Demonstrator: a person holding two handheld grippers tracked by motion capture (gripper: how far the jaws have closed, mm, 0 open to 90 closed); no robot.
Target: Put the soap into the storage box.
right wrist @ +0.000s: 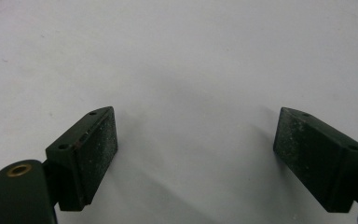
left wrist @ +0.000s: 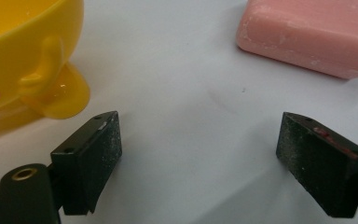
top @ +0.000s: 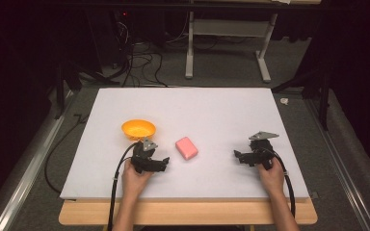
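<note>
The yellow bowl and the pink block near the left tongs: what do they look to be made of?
The yellow footed bowl looks like glossy moulded plastic: smooth, with shiny highlights on its foot. The pink rounded block looks like a matte bar of soap: dull, slightly chalky surface with whitish scuffs, though foam or wax cannot be excluded.

bowl [top: 138, 129] left of soap [top: 186, 147]

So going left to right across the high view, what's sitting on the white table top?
Left hand-held gripper and the yellow bowl just behind it → pink soap bar → right hand-held gripper.
</note>
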